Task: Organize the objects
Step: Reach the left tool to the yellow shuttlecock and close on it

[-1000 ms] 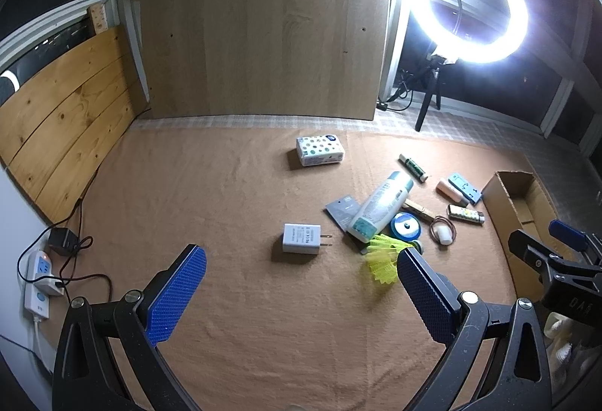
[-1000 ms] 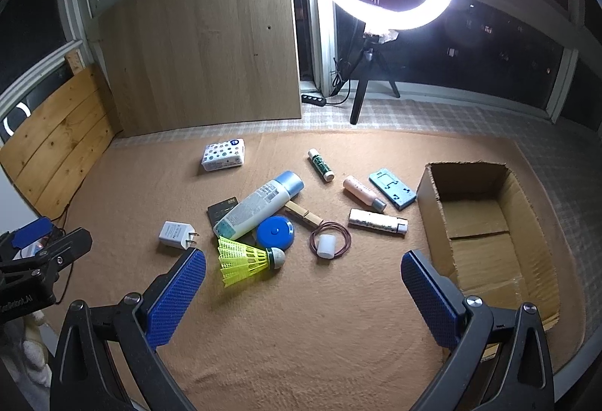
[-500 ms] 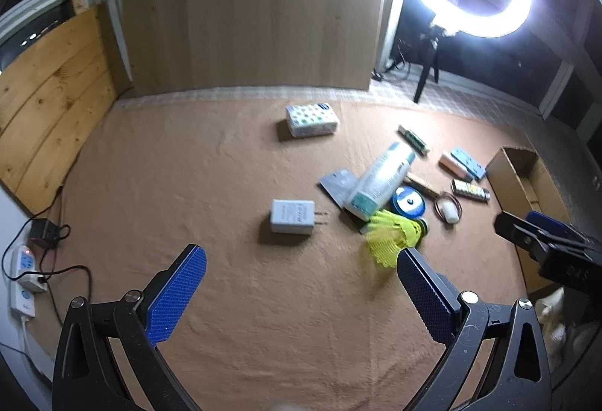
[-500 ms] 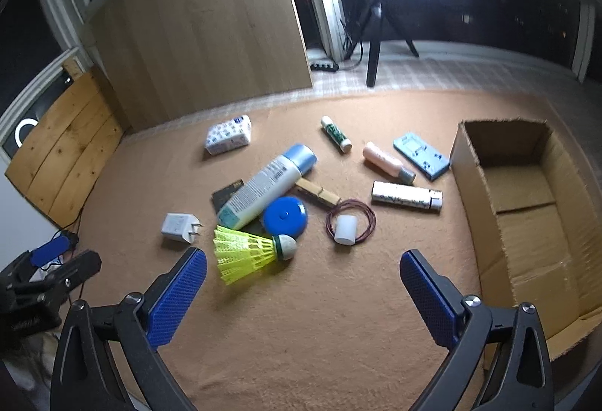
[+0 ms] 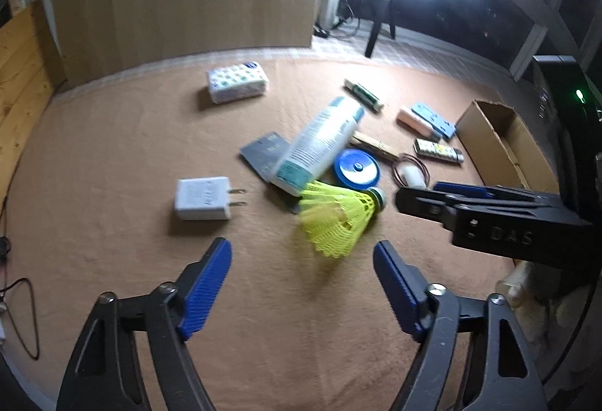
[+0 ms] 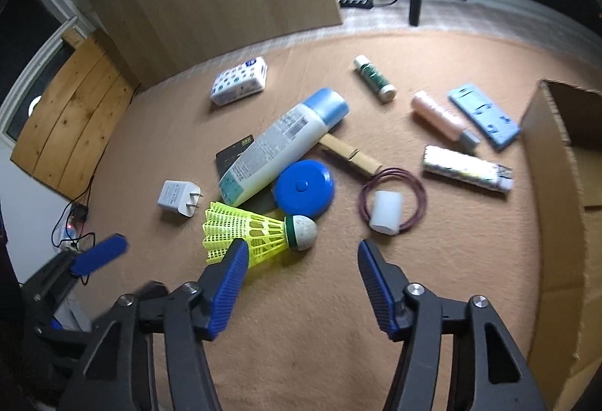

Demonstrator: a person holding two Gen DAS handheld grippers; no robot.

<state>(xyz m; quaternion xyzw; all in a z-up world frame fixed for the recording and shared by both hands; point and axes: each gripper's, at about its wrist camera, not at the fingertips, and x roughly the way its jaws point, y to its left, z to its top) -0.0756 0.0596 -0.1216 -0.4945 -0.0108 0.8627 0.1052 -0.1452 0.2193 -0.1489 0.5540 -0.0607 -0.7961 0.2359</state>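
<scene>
Both of my grippers have dropped toward the tan felt-covered floor mat [image 6: 338, 298] since a second ago, and the scatter of items now fills far more of each view. My right gripper [image 6: 303, 255] is closing, its blue ribbed pads narrower than they were a moment back but with nothing pinched between them yet; its left pad sits just in front of the skirt of the yellow plastic shuttlecock [image 6: 248, 228], whose white cork tip lies in the lower centre of the right wrist view. My left gripper [image 5: 301, 255] is closing too, still spread with only bare mat between its pads, and the white plug-in charger block [image 5: 203, 198] lies just above its left pad, left of centre in that view. The open brown cardboard box [image 6: 553, 185] at the right edge of the right wrist view looks empty as far as I can see, so I judge nothing is sorted yet. The white squeeze bottle with a pale blue cap [image 6: 286, 144] rests across a dark card and against the round blue disc [image 6: 303, 189]. To my reading, this descent is the approach for a first pick, the shuttlecock being the likeliest target.
</scene>
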